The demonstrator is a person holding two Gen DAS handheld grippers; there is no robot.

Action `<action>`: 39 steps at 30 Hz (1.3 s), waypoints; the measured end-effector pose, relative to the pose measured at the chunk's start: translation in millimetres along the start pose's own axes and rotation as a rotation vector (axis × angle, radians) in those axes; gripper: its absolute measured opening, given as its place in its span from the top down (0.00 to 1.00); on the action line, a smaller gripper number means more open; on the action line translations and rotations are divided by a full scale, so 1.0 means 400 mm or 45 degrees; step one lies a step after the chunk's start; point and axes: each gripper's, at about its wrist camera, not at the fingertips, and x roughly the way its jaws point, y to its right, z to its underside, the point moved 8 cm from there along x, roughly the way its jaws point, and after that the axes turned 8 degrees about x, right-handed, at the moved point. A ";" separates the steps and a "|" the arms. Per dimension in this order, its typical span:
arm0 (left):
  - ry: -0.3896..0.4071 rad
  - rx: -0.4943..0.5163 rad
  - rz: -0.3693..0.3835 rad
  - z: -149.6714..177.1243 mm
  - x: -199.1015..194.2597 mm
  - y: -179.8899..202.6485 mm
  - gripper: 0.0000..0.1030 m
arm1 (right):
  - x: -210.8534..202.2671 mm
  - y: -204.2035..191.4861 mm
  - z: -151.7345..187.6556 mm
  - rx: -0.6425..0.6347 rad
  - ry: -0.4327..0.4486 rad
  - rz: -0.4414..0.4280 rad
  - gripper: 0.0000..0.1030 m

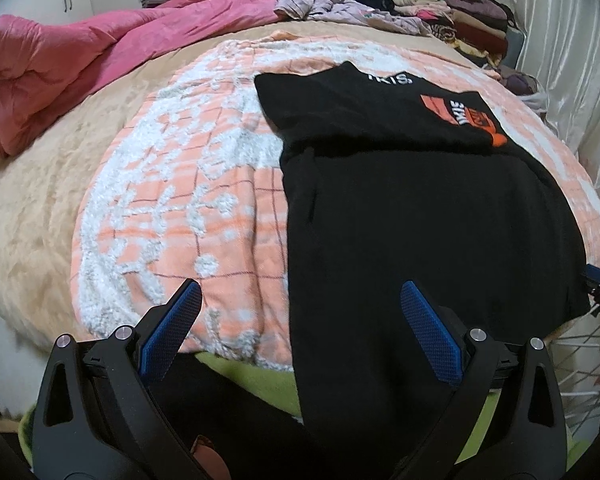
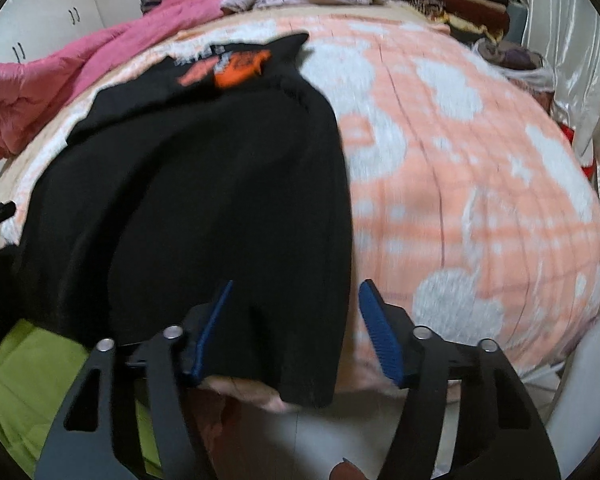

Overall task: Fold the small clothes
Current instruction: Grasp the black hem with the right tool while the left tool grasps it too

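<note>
Black shirt point(image 1: 420, 216) flat on peach blanket point(image 1: 188, 184) | left gripper point(image 1: 300, 296) wide apart, empty, over shirt's hem | right gripper point(image 2: 296, 292) half-spread; hem corner between pads, unpinched

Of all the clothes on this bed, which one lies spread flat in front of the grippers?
The black shirt with the orange print, on the peach blanket. The other clothes are heaped or stacked at the bed's far end.
</note>
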 end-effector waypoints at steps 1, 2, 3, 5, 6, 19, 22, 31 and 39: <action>-0.001 0.007 -0.002 0.001 0.000 0.004 0.09 | 0.009 0.007 0.011 0.007 -0.015 0.014 0.67; -0.002 0.013 -0.003 0.002 -0.001 0.006 0.09 | 0.014 0.012 0.016 0.011 -0.026 0.016 0.78; -0.002 0.016 -0.003 0.001 -0.002 0.007 0.09 | 0.017 0.017 0.019 0.012 -0.030 0.016 0.89; 0.001 0.004 -0.004 0.000 -0.005 0.001 0.09 | 0.007 0.024 0.019 0.012 -0.023 -0.011 0.91; 0.002 -0.001 -0.004 -0.001 -0.007 -0.002 0.09 | -0.001 0.029 0.018 0.012 -0.017 -0.019 0.91; -0.055 0.004 -0.016 0.047 -0.003 -0.009 0.09 | -0.007 0.092 0.029 -0.009 -0.032 0.005 0.93; -0.055 0.004 -0.018 0.052 -0.007 -0.012 0.09 | -0.004 0.106 0.032 0.003 -0.038 0.015 0.93; -0.097 0.011 -0.010 0.080 0.004 -0.005 0.09 | -0.042 0.086 0.013 -0.011 0.022 -0.054 0.56; -0.240 0.014 0.103 0.131 0.049 0.031 0.25 | -0.031 0.054 0.014 -0.065 -0.002 -0.084 0.47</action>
